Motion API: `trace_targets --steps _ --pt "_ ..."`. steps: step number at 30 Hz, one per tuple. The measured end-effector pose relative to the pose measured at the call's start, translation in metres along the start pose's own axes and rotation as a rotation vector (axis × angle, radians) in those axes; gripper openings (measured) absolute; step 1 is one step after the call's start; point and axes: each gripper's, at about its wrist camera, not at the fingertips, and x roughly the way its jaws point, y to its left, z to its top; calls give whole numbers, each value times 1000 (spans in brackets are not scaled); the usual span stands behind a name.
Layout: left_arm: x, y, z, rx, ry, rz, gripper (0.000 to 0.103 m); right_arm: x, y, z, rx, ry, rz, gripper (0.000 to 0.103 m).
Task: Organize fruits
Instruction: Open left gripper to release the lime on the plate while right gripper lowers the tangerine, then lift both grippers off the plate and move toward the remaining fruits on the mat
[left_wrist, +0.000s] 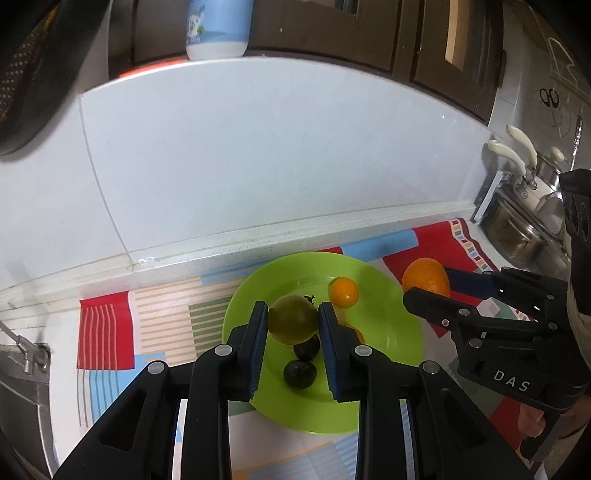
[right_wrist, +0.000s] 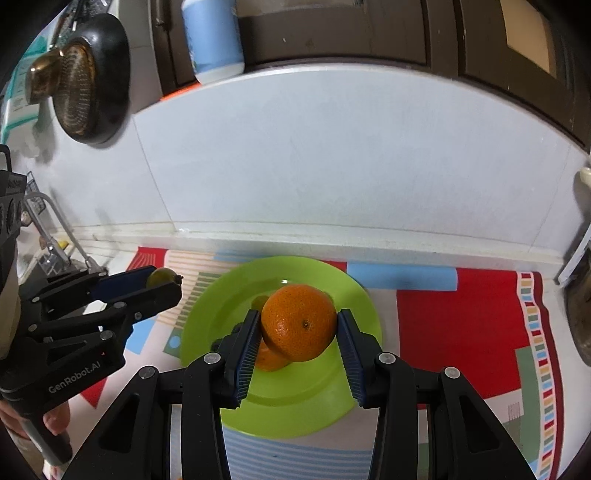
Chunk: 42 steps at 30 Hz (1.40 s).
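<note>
My left gripper (left_wrist: 293, 318) is shut on a greenish round fruit (left_wrist: 293, 318) and holds it above the green plate (left_wrist: 384, 332). On the plate lie a small orange fruit (left_wrist: 344, 292) and two dark round fruits (left_wrist: 300, 373), with another orange piece partly hidden behind my right finger. My right gripper (right_wrist: 298, 328) is shut on a large orange (right_wrist: 298, 326) over the same plate (right_wrist: 295, 406); a second orange fruit (right_wrist: 267, 360) lies under it. In the left wrist view the right gripper (left_wrist: 428, 286) carries the orange (left_wrist: 425, 281) at the plate's right rim. The left gripper (right_wrist: 162, 280) appears at left with its fruit (right_wrist: 160, 277).
The plate rests on a patterned cloth (right_wrist: 461, 325) of red, blue and striped blocks on a white counter against a white tiled wall (left_wrist: 258, 166). A sink tap (right_wrist: 48, 229) stands left, pots (left_wrist: 524, 236) right. A dark pan (right_wrist: 88, 77) hangs on the wall; a blue-white container (right_wrist: 214, 40) sits on a ledge.
</note>
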Motion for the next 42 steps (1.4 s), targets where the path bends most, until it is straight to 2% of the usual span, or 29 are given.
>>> trace_targets --steps 15,27,31,34,42 --pt "58 7 -3 2 82 -14 28 52 -17 -3 28 91 -6 43" --pt "81 11 -6 16 116 -19 29 73 -22 -6 34 130 -5 43" --pt "81 11 -6 18 110 -8 38 75 -22 -6 42 135 -8 43" --pt "78 11 -5 17 106 -10 39 72 -22 -6 45 117 -15 54" --pt "47 4 -6 26 65 -5 44 49 -15 -6 36 80 -7 55"
